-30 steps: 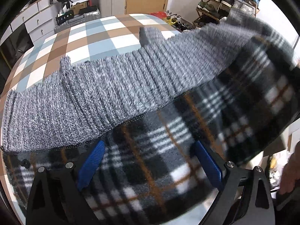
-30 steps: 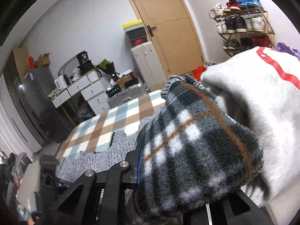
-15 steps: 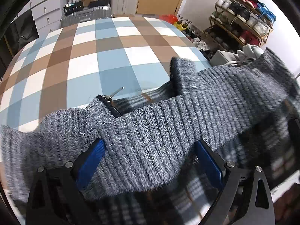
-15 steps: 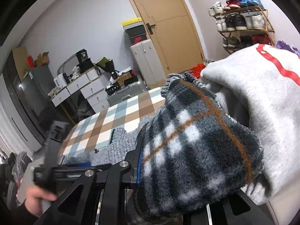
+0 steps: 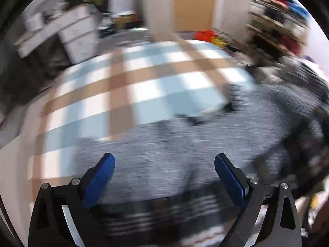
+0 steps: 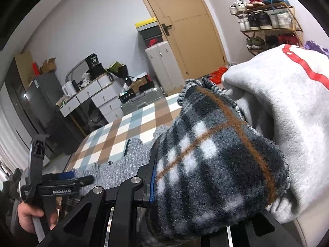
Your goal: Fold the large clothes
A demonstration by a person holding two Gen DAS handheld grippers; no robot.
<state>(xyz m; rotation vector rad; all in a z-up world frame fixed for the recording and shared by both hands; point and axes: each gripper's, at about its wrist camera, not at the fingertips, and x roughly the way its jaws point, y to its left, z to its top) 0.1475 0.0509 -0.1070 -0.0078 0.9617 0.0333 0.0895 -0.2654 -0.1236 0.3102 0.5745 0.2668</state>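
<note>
A grey knit jacket (image 5: pixel 185 144) with a dark plaid fleece lining lies across the near end of the checked bed (image 5: pixel 144 82). My left gripper (image 5: pixel 164 158) hovers over the knit side, open, with nothing between its blue pads; this view is blurred by motion. In the right wrist view the left gripper (image 6: pixel 59 183) shows at the lower left, held in a hand above the knit fabric (image 6: pixel 123 164). My right gripper (image 6: pixel 185 185) is shut on a bunched fold of the plaid lining (image 6: pixel 216 154), which hides most of its fingers.
A pale grey sweatshirt (image 6: pixel 287 113) with a red mark is heaped at the right, against the plaid fold. Beyond the bed stand a silver suitcase (image 6: pixel 162 65), white drawers (image 6: pixel 96 96), a shoe rack (image 6: pixel 267 20) and a wooden door (image 6: pixel 185 20).
The left gripper has risen and pulled clear of the jacket, whose knit edge draped over its fingers before and now lies on the bed. The right gripper holds still.
</note>
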